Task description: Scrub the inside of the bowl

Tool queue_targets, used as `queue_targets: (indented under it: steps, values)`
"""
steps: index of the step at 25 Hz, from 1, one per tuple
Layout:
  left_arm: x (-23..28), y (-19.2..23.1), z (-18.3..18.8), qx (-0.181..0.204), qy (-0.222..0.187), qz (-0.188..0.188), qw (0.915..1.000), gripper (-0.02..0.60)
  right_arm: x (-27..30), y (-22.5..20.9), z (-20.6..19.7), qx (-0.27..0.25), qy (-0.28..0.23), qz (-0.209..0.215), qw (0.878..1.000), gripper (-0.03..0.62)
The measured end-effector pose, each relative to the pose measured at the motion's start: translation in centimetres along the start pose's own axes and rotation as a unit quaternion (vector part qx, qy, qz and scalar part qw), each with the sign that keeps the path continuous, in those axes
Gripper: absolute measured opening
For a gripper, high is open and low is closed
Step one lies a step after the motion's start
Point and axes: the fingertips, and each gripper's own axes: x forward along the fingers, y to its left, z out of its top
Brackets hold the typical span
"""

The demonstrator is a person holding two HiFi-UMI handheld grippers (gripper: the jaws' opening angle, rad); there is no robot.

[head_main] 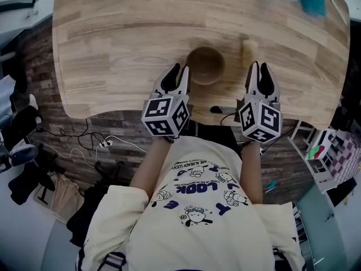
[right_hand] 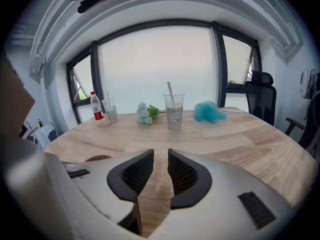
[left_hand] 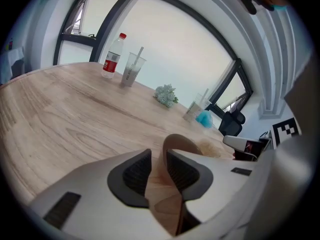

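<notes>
- Nearest the head camera was my cream shirt (head_main: 214, 219) with its cartoon print, and both forearms reached out from it toward the wooden table (head_main: 113, 38).
- My left gripper (head_main: 180, 68) was at the table's near edge, tilted downward. Its tips were just beside the left side of the brown bowl (head_main: 206, 65).
- The left jaws stood a narrow gap apart and had hold of nothing. Looking along them, I saw the bowl's wall rise behind the right-hand jaw, with only its edge showing in the gap.
- The bowl stood upright on the table between my two grippers, much closer to the left one.
- My right gripper (head_main: 259, 64) was also over the near edge, to the right of the bowl and apart from it.
- The right jaws were slightly parted and gripped nothing. A pale sponge (right_hand: 160, 181) lay on the wood just ahead of the tips and showed through the gap between the pads.
- On the far side of the table stood a red-labelled bottle (right_hand: 95, 106), a clear cup with a straw (right_hand: 173, 111), a small pale-green ornament (right_hand: 145, 113) and a teal lump (right_hand: 210, 111).
- A dark office chair (right_hand: 261, 96) was by the window past the table's right end.
</notes>
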Motion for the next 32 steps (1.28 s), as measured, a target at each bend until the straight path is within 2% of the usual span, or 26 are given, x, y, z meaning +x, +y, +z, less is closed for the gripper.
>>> queue_targets:
  steps: [16,19,22,32]
  values:
    - [1.6,-0.1,-0.7,0.004,0.019,0.027,0.9995,0.092,2.2,0.0,-0.9,-0.027,0.028,0.029,0.999,0.072]
    - [1.8,-0.1,-0.6,0.014,0.017,0.037,0.9991,0.055,2.4,-0.1,-1.1,-0.025,0.033,0.031,0.999,0.074]
    - [1.8,-0.1,-0.5,0.027,0.017,0.050,0.9982,0.046,2.5,-0.2,-1.3,-0.028,0.036,0.032,0.998,0.075]
    - [1.1,0.1,0.0,0.011,0.013,0.066,0.9977,0.046,3.5,-0.3,-1.9,-0.039,0.056,0.040,0.997,0.083]
